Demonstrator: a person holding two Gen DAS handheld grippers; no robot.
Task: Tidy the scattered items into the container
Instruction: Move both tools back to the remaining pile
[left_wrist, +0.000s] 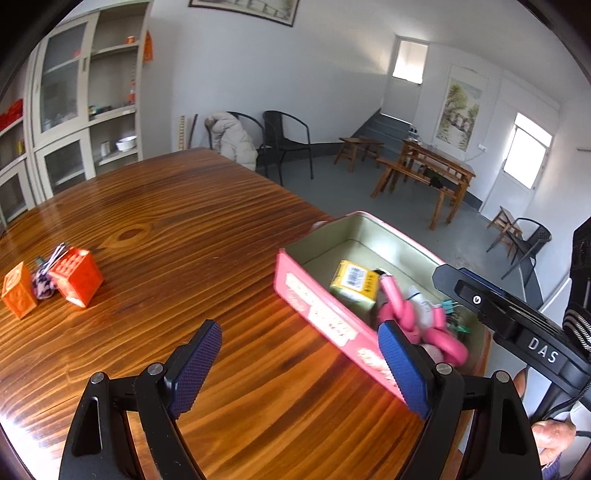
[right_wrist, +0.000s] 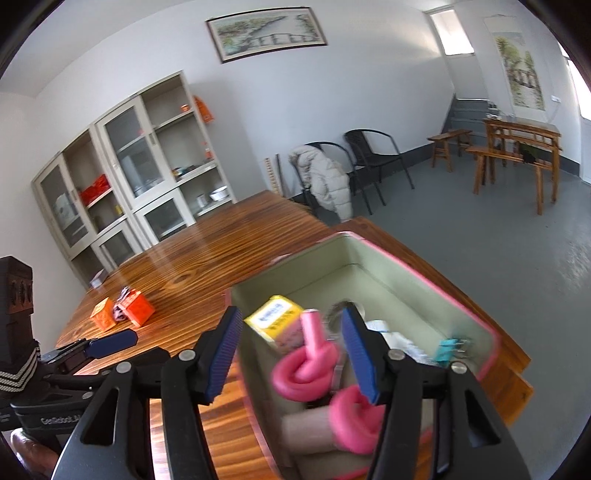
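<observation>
A pink tin (left_wrist: 317, 306) with a pale green inside stands open near the table's right edge; it also shows in the right wrist view (right_wrist: 424, 273). In it lie a yellow box (left_wrist: 354, 282), a knotted pink foam rope (left_wrist: 402, 314) and teal binder clips (right_wrist: 448, 349). Two orange cubes (left_wrist: 75, 277) and a purple-white item (left_wrist: 42, 286) sit on the table at the left. My left gripper (left_wrist: 299, 369) is open and empty over the table beside the tin's near wall. My right gripper (right_wrist: 291, 354) is open and empty above the pink rope (right_wrist: 306, 365).
The wooden table (left_wrist: 184, 229) ends just right of the tin. Beyond it are black chairs (left_wrist: 288, 144), one with a white coat, wooden benches and a desk (left_wrist: 436, 166). Glass-door cabinets (left_wrist: 66, 110) stand at the far left.
</observation>
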